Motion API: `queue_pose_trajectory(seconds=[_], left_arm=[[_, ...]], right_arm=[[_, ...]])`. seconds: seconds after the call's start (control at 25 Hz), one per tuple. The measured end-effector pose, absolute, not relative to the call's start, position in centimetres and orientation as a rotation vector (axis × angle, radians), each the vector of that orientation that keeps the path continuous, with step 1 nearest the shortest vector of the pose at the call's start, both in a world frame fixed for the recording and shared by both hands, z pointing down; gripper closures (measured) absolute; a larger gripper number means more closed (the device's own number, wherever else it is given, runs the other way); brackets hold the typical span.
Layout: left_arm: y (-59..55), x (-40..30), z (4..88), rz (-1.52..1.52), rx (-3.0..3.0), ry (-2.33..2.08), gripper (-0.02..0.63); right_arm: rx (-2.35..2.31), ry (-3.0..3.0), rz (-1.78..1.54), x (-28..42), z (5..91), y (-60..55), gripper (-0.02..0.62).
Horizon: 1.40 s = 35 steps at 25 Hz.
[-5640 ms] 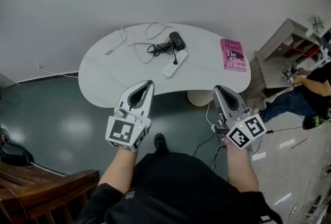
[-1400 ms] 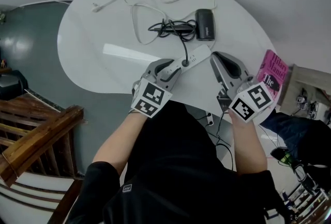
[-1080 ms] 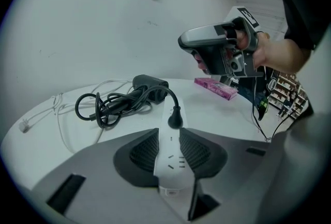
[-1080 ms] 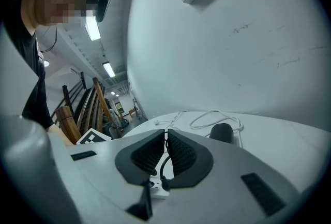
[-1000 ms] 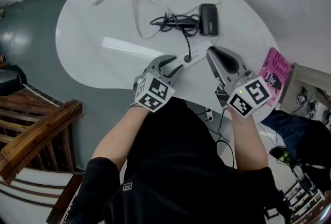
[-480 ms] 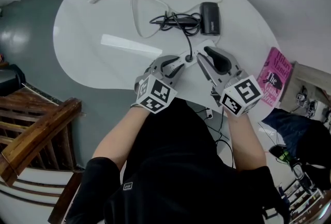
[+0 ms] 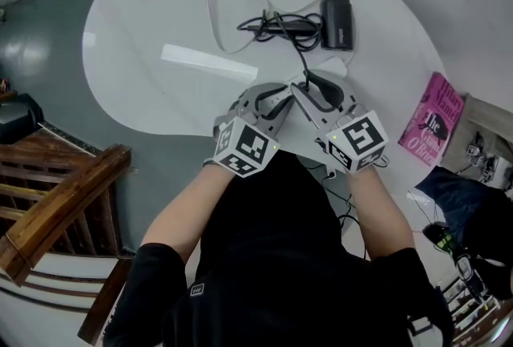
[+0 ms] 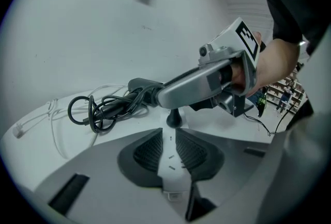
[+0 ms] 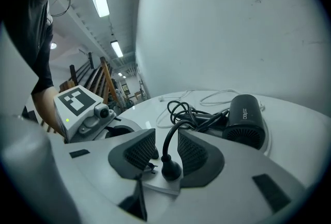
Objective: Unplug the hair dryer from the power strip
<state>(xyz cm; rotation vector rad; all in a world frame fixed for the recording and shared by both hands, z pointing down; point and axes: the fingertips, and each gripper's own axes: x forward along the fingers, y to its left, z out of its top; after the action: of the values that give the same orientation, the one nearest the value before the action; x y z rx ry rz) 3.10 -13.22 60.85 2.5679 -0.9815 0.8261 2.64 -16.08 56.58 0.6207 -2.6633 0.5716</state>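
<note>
From your head view, the smooth white oval tabletop (image 7: 160, 17) carries a stubby matt black hair dryer (image 7: 337, 11) with its black cord (image 7: 276, 25) bunched in loops beside it. It also carries a pink book (image 7: 435, 119) whose cover shows the word "The"; the rest of its print is too small to read. Your left gripper (image 7: 276, 93) and right gripper (image 7: 309, 85), grey with black-and-white marker cubes, meet tip to tip near the tabletop's near edge. In the left gripper view, your ribbed black pads (image 8: 147, 153) press both long sides of the flat white plastic power strip (image 8: 170, 163) and hold it. The round black plug (image 8: 173, 118) sits in the strip just past the tips. In the right gripper view, your jaws stand slightly apart on either side of that plug (image 9: 170, 168), its cord curving up between them, and a sliver of gap shows on one side. The dryer's (image 9: 245, 119) barrel has a grilled end and white lettering too small to read.
</note>
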Motion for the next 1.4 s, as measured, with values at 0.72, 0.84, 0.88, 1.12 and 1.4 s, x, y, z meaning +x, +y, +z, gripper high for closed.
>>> queue_pose_trajectory(seconds=[0.72, 0.84, 0.88, 1.12, 1.4], left_arm=[[-13.6, 2.7, 60.9, 0.775, 2.543, -1.056, 0.561], [-13.5, 2.7, 60.9, 0.785, 2.544, -1.056, 0.565], [-13.5, 2.7, 60.9, 0.786, 2.545, -1.054, 0.565], [-13.5, 2.7, 60.9, 0.792, 2.554, -1.036, 0.568], [-13.6, 2.8, 60.8, 0.783, 2.556, -1.016, 0.569]], right_arm=[[0.742, -2.614, 0.354, 2.8, 59.1, -15.5, 0.505], [0.708, -2.605, 0.377, 2.7, 58.9, -15.3, 0.515], [0.698, -2.598, 0.384, 2.8, 58.9, -15.3, 0.517], [0.718, -2.58, 0.417, 2.6, 58.2, -15.7, 0.523], [0.714, -2.585, 0.469, 2.9, 57.7, -15.8, 0.528]])
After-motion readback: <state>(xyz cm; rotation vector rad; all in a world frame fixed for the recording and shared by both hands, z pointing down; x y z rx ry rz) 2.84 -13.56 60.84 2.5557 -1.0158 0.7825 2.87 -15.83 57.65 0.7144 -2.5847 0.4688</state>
